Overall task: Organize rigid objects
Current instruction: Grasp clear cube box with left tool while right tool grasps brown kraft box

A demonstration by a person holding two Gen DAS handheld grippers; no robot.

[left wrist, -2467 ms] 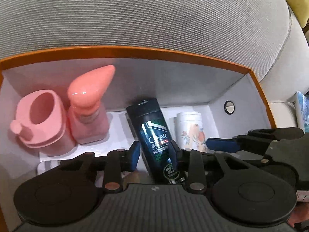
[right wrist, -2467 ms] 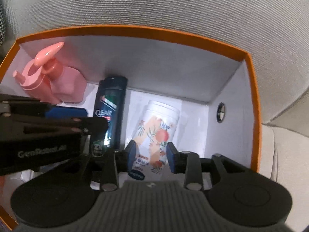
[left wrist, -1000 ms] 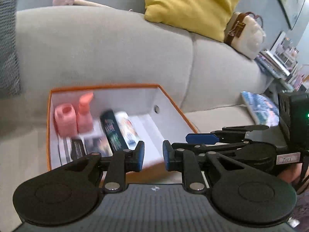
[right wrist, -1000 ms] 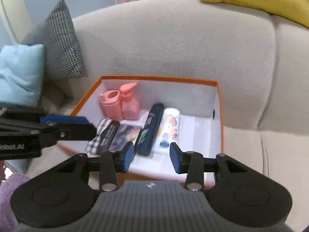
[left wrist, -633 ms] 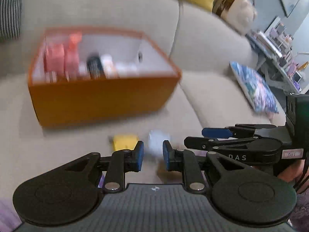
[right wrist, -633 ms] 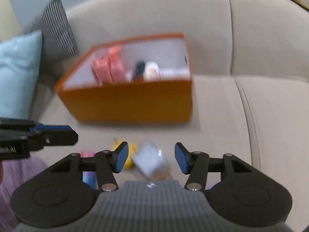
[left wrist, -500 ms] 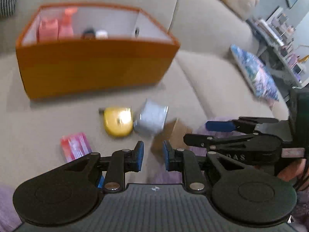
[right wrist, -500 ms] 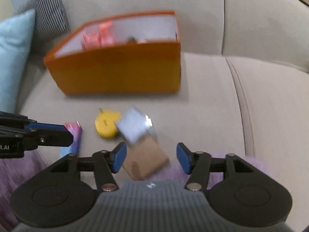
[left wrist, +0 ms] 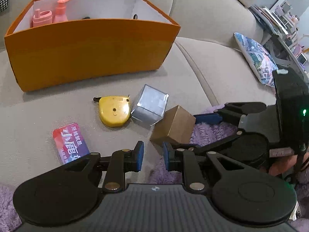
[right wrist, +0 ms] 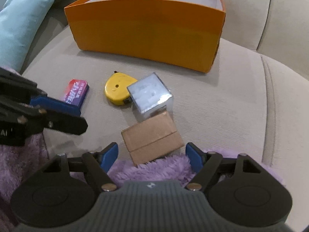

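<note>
An orange box stands on the sofa seat and holds two pink bottles; it also shows in the right wrist view. In front lie a yellow tape measure, a clear cube, a brown cardboard box and a red-purple packet. My left gripper is open and empty, just short of the cardboard box. My right gripper is wide open, its fingers on either side of the near end of the cardboard box.
A purple fluffy throw lies under the near edge of the cardboard box. A light blue cushion lies at the left. A patterned cushion lies on the sofa at the right.
Both grippers have pulled back out of the orange box, leaving the dark and floral bottles inside, and come down toward the loose things on the seat. The right jaws have opened wider.
</note>
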